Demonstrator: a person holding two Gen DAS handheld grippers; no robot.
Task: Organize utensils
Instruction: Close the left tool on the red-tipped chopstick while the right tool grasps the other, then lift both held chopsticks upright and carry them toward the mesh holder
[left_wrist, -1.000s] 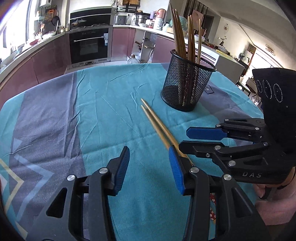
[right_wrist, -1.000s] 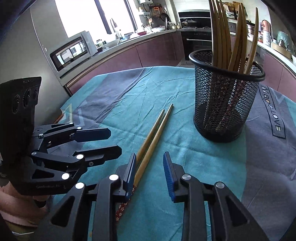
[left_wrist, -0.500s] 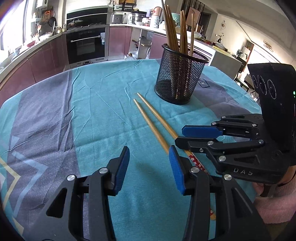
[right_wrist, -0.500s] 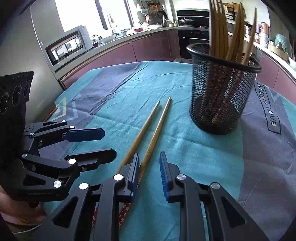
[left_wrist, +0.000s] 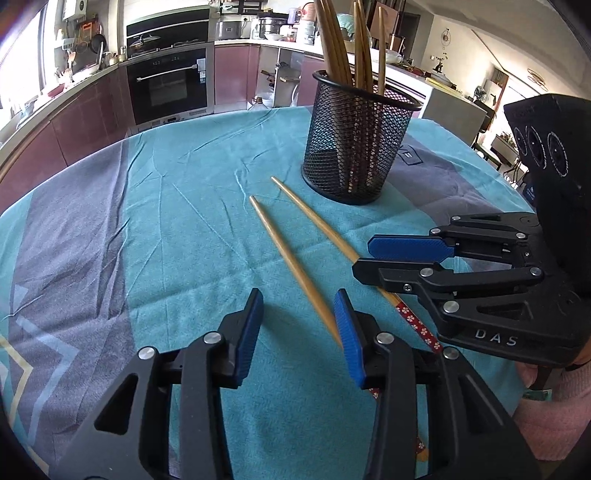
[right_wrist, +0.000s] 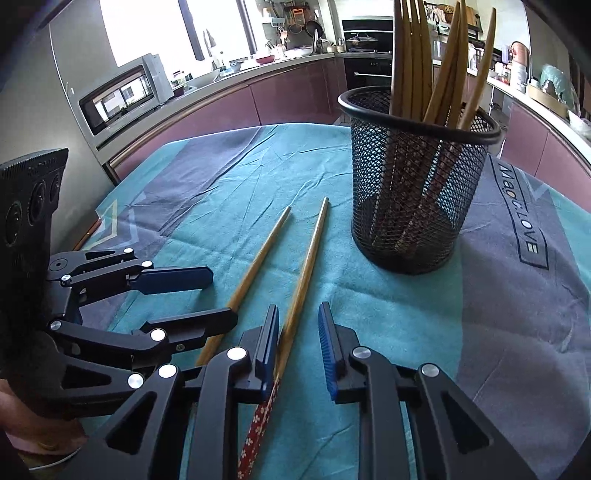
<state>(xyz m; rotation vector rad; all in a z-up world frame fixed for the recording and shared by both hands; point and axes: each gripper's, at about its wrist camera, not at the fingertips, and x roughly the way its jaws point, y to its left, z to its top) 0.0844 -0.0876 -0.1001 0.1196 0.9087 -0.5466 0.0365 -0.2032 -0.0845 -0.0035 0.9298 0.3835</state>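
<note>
Tablecloth (left_wrist: 177, 229) teal and grey; kitchen beyond.

White letters "DAS" stand on the black body of the right gripper (left_wrist: 399, 260). On the tablecloth (right_wrist: 517, 332), just right of the mesh holder (right_wrist: 417, 177), a dark-outlined band reads "Magic LOVE".

Wooden chopsticks (left_wrist: 291, 266) (matt), black wire-mesh holder (left_wrist: 356, 147).

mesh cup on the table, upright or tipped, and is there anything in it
Upright. The mesh cup stands on its base on the tablecloth, rim level, with several chopsticks standing inside and leaning on the rim.
</note>
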